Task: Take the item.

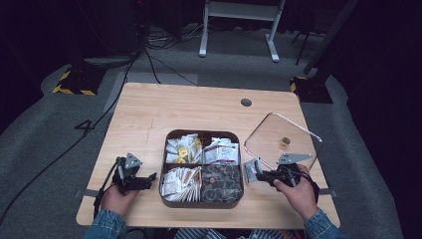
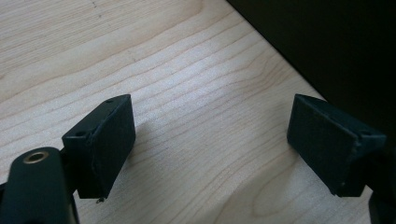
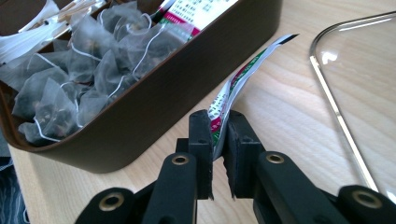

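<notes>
A light wooden table (image 1: 149, 114) is set on grey carpet (image 1: 45, 134); a white frame (image 1: 239, 20) is seen at twelve o'clock, amid darkness.

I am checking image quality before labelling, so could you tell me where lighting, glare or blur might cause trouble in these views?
High view: table lit, surroundings nearly black, picture soft. Left gripper view: left gripper casts soft shadows on the wood, dark upper right corner. Right gripper view: glass lid shows glare; nearest parts of the right gripper, shut on a sachet, look blurred.
</notes>
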{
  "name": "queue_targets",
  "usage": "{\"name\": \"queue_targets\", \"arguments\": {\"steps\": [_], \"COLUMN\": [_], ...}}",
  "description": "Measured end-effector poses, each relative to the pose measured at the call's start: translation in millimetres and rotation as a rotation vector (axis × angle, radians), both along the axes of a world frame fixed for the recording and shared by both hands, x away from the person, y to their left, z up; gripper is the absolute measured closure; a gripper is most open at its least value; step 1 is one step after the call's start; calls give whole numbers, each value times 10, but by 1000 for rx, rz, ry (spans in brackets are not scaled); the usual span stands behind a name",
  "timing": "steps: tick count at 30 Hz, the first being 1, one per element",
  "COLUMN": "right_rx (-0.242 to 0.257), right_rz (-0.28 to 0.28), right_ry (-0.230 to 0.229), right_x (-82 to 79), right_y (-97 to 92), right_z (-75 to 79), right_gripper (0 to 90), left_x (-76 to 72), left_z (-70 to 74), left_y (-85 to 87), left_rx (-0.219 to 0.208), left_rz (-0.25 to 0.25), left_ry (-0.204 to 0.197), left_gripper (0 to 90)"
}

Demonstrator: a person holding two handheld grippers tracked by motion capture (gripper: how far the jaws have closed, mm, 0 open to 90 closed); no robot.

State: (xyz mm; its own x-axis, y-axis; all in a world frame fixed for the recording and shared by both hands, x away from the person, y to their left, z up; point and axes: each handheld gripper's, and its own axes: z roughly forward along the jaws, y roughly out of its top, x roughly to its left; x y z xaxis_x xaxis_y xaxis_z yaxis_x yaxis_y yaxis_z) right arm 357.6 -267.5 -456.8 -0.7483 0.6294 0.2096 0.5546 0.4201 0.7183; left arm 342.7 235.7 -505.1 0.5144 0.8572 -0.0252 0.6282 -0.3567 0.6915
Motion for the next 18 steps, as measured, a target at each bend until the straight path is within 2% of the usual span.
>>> {"name": "queue_targets", "arguments": {"steps": [9, 14, 18], "right_rx": [12, 6, -1], "right_rz": [11, 12, 5], "right_ry": [39, 45, 55], "right_x": [2, 3, 14], "right_y": [45, 61, 40], "right_z": [-90, -119, -144], "right_gripper": [814, 797, 749], "left_x": [0, 0, 0], "left_z": [0, 0, 0], "left_y": [-1, -1, 0], "left_rx": [1, 1, 0], "left_rz": [1, 2, 0], "left_ry": [-1, -1, 0], "left_gripper": [158, 158, 157]}}
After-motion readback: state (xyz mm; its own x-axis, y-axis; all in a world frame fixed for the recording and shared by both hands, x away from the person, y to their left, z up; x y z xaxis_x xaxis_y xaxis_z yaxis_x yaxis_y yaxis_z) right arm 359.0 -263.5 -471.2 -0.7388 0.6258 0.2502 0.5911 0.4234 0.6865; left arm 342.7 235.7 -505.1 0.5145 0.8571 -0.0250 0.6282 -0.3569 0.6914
